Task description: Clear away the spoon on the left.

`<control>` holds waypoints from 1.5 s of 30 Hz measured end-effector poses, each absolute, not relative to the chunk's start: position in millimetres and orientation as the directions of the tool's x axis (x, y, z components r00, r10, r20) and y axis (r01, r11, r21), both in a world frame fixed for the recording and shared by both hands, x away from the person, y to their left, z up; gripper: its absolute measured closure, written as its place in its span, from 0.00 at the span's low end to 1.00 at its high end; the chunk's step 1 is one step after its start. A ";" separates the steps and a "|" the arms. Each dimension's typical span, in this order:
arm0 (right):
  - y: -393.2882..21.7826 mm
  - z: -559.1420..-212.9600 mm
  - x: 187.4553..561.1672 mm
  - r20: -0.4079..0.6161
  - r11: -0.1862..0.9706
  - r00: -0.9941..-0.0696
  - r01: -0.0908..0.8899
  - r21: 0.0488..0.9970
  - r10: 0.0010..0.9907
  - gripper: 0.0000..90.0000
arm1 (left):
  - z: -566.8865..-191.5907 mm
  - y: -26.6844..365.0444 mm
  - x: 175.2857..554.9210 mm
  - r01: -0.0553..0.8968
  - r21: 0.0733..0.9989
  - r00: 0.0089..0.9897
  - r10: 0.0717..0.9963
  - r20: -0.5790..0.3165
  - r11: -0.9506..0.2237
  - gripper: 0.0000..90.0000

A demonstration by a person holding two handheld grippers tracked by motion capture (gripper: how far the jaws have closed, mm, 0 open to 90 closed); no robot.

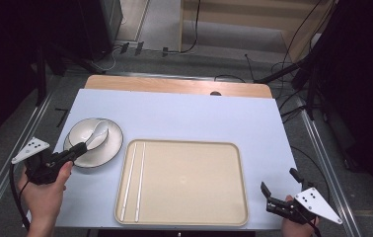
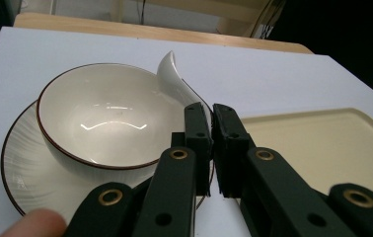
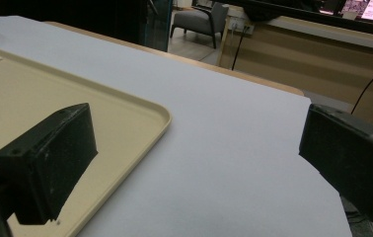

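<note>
Lifting the spoon from the bowl

My left gripper [image 2: 210, 116] is clenched on the spoon [image 2: 174, 81] handle at the bowl's [image 2: 100, 118] three o'clock; I'd raise it gently, level. Right gripper [image 1: 279, 193] rests released.

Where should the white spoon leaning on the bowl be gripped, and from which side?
Probably the handle of the spoon, approached from the tray side. It slopes up over the rim of the bowl, clear of the plate, so the thin edges are exposed. The left hand-held gripper is shut on the handle's near end.
</note>
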State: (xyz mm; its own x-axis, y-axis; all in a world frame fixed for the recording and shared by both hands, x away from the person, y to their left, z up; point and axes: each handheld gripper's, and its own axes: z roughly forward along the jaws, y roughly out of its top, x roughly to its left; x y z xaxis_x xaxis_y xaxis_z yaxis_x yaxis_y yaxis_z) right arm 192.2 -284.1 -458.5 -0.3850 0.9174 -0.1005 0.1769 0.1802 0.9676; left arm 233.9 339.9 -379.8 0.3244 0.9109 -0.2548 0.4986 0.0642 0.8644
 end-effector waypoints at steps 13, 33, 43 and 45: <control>-283.6 -458.3 191.9 -0.099 0.178 -0.384 0.176 0.968 0.918 0.02 | -380.4 315.9 232.5 0.477 0.879 0.387 0.893 -0.230 0.019 0.96; -283.2 -458.2 191.9 -0.100 0.180 -0.381 0.179 0.967 0.919 0.02 | -403.4 267.1 236.8 0.511 0.859 0.489 0.830 -0.268 -0.024 0.96; -283.2 -458.0 191.6 -0.101 0.180 -0.380 0.178 0.967 0.919 0.02 | -411.7 250.9 237.4 0.522 0.852 0.500 0.825 -0.265 -0.043 0.96; -283.1 -458.0 191.6 -0.102 0.181 -0.381 0.177 0.967 0.919 0.02 | -413.0 248.9 237.7 0.526 0.850 0.501 0.823 -0.266 -0.046 0.96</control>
State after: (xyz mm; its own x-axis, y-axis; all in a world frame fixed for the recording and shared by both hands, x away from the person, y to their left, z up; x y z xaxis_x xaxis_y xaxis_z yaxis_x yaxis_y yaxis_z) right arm 191.6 -283.1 -458.0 -0.3809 0.9189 -0.1024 0.1772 0.1812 0.9674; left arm 237.7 248.9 -413.0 0.5014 0.8233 -0.2661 0.5256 -0.0455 0.8495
